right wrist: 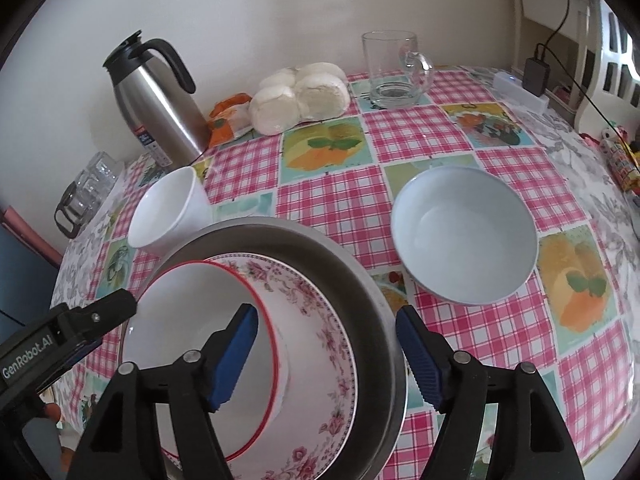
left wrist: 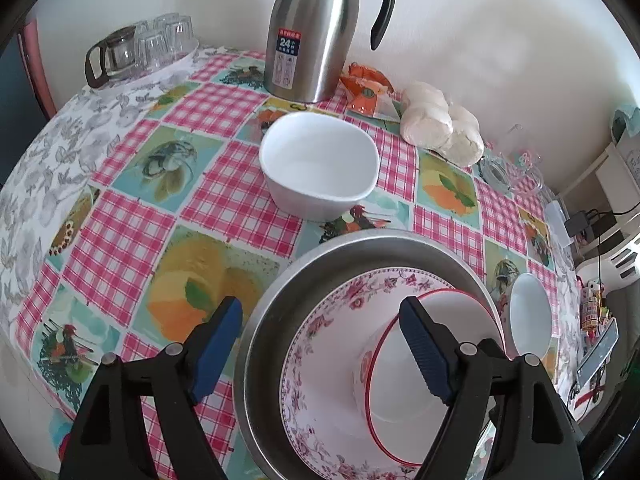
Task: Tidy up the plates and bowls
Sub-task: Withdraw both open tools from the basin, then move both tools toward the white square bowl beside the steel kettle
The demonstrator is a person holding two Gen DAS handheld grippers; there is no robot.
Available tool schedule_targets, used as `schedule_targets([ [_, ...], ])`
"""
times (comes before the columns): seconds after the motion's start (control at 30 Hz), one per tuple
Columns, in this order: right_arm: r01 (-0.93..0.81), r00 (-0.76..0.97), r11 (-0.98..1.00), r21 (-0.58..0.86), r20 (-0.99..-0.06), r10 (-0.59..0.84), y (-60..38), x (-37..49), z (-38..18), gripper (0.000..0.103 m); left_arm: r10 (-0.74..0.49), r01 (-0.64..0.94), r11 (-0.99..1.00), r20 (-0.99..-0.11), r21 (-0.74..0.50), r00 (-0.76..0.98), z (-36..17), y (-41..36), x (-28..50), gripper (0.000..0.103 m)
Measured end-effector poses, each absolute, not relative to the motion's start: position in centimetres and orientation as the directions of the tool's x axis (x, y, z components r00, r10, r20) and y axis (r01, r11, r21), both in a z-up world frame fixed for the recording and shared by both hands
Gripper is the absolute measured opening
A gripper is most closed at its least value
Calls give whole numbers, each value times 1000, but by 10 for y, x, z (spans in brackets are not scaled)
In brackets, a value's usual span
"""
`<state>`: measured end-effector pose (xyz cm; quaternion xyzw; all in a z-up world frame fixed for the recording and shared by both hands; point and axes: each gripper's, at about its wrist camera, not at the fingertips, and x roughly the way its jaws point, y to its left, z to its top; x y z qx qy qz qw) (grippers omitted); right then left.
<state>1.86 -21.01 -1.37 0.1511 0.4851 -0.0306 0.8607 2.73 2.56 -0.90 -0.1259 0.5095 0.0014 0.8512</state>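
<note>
Bench under a pink-check fruit-print cloth. Near edge: a steel basin holding a floral-rimmed plate, and nested on that plate, a red-rimmed bowl, tilted.

Left hand-held gripper: released, jaws wide apart, hovering over the basin's rim; one finger above the cloth, the other above the red-rimmed bowl. Grasping nothing.

Right hand-held gripper: also released, jaws spread; they straddle the plate and the basin wall, no visible contact.

In the right wrist view, the white square bowl stands at 11 o'clock from the basin, just beside it; the pale round bowl at 2 o'clock, apart.

Far side by the wall: steel thermos jug, a bag of white buns, an orange packet, a glass mug.
</note>
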Motion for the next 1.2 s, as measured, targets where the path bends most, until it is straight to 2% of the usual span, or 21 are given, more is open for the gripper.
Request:
schedule_targets([
  [0.2,212,537,949,232,-839,85,-212,18,-12,84,-88,-146,972,-864,-182,497,-7,28,27,85],
  [0.27,216,540,949,230,-838,80,-213,17,-11,89,-70,-150,975,-866,-164,495,-8,28,28,89],
  [0.33,218,543,949,229,-836,77,-213,17,-11,97,-52,-154,977,-869,-145,492,-10,27,28,89],
  [0.43,215,546,950,226,-834,75,-213,17,-11,103,-30,-160,979,-871,-124,491,-11,29,28,89],
  [0.73,203,560,953,226,-825,76,-212,17,-10,103,25,-160,985,-864,-64,503,-12,28,29,94],
  [0.97,218,585,951,218,-809,51,-214,16,-5,103,179,-167,980,-835,106,520,-13,28,34,94],
  [1.2,236,591,946,223,-805,43,-220,19,-1,103,207,-146,978,-816,152,540,-1,29,49,95],
])
